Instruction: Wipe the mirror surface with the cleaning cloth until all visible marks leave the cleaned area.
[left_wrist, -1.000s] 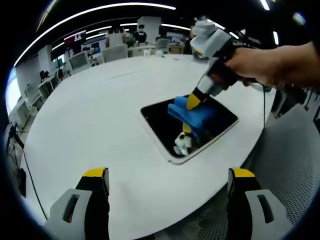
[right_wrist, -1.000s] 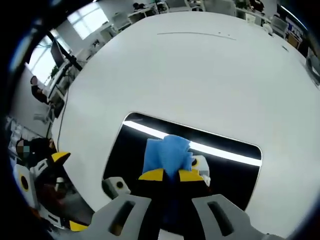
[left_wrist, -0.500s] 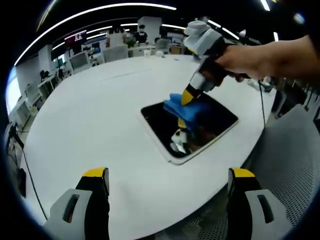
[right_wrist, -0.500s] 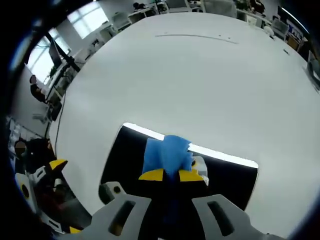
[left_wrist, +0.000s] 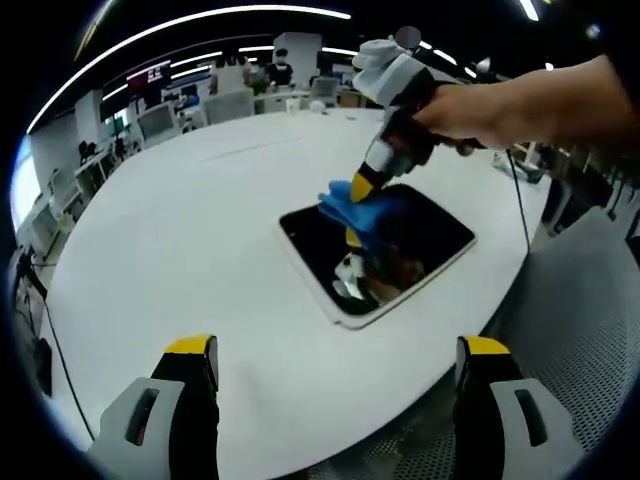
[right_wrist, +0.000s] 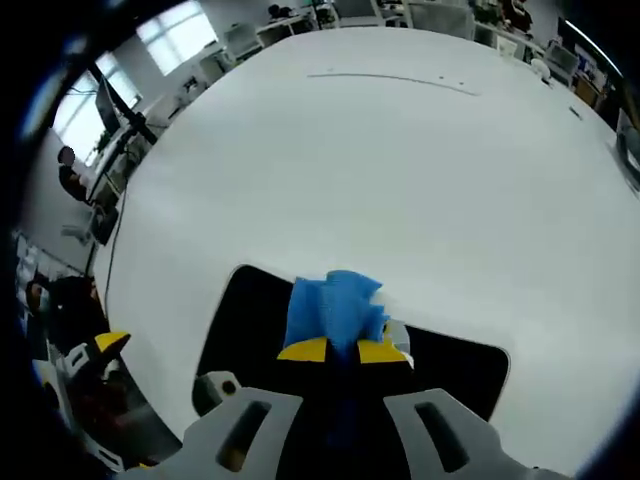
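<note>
Left gripper view shows my right gripper (left_wrist: 352, 190) pinching the blue cleaning cloth (left_wrist: 368, 210) on the mirror (left_wrist: 400, 250), which lies on the white table (left_wrist: 180, 250) near its edge. Compared with a second ago, the cloth has moved from the middle of the glass to the far edge. In the right gripper view the cloth (right_wrist: 335, 310) now overlaps that edge. I judge one stroke is finishing; remaining marks I cannot tell. My left gripper (left_wrist: 340, 365) stays spread wide, holding nothing.

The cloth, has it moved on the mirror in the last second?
Yes. In the left gripper view the cloth slid from mid-mirror to its far edge, held by the right gripper.
</note>
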